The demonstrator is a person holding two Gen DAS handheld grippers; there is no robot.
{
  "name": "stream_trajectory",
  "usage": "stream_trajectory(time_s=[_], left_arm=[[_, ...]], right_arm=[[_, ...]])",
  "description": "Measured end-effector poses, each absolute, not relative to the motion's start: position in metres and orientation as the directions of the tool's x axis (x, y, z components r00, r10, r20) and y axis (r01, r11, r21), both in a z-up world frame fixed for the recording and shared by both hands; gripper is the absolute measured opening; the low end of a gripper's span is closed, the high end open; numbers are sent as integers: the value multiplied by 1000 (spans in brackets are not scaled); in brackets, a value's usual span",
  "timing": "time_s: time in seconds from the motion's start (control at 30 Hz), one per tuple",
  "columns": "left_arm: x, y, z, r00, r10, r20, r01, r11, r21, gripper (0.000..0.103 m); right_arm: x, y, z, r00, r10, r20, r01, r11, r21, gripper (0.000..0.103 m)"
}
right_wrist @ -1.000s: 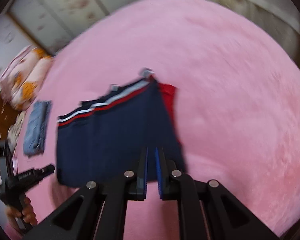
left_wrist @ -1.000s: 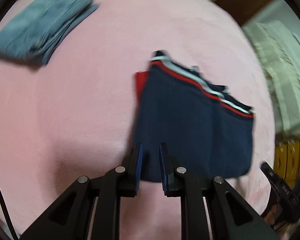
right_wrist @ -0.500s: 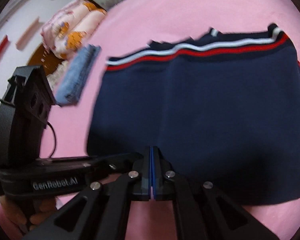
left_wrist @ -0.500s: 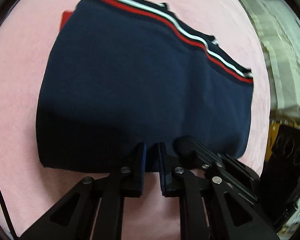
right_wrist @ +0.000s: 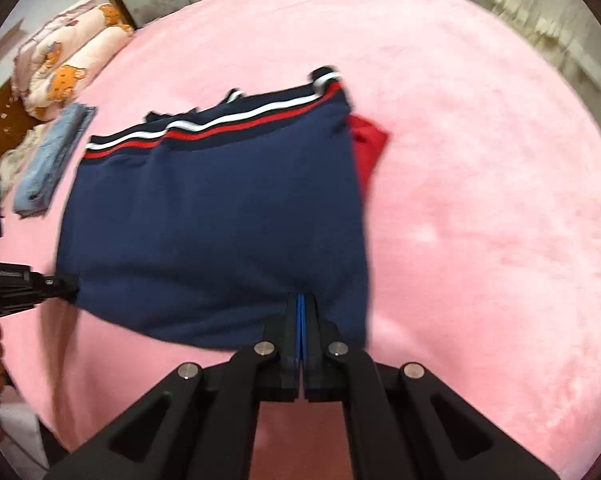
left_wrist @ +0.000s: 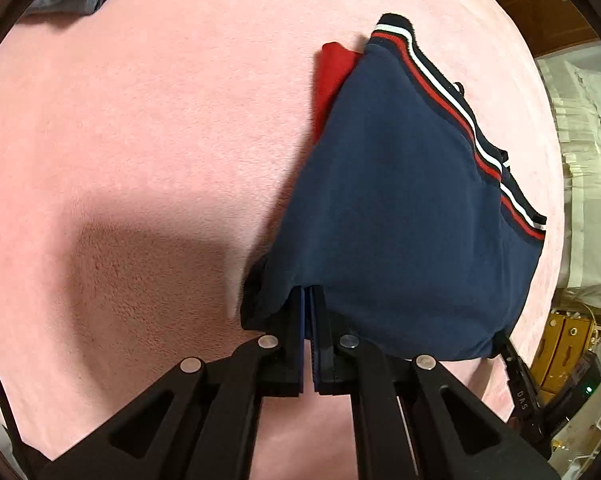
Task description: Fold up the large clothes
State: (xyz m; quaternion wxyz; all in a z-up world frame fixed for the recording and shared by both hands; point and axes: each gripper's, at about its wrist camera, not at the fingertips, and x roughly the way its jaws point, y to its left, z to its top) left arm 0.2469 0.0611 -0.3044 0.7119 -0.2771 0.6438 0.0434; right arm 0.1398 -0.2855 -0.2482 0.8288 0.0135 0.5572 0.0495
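The navy garment [left_wrist: 400, 216] is folded into a thick rectangle, a red-and-white striped band [left_wrist: 452, 96] running along its far edge and a red piece [left_wrist: 332, 80] poking out from under one far corner. It lies on the pink bed cover [left_wrist: 140, 120], with its near edge lifted in both grippers. The left gripper [left_wrist: 307, 312] comes in low from the near side, fingers pressed together and pinching the near edge at its left corner, where the cloth bunches darkly. The right gripper [right_wrist: 301, 316] does the same at the right corner, blue pads nearly touching with fabric between them. The long axis runs side to side between the two grippers, striped band pointing away from them. Off to the left, folded jeans [right_wrist: 48, 164] sit on the bed near a bear-print quilt [right_wrist: 68, 64].
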Motion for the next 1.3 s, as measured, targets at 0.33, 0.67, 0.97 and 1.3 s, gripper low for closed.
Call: stream_trajectory(time_s=[0.33, 0.67, 0.97, 1.3], left_arm=[[300, -4, -288, 208, -411, -887, -266, 849, -456, 3], [354, 22, -301, 285, -380, -880, -329, 824, -462, 3], [343, 44, -298, 378, -377, -846, -320, 804, -501, 3], [333, 106, -284, 470, -217, -855, -392, 817, -423, 3]], right_arm=[[161, -237, -237, 358, 443, -822, -187, 897, 401, 0], [233, -194, -281, 369, 495, -786, -99, 862, 496, 0], [260, -242, -280, 423, 404, -811, -49, 904, 425, 0], [251, -307, -264, 518, 275, -810, 73, 929, 362, 0]])
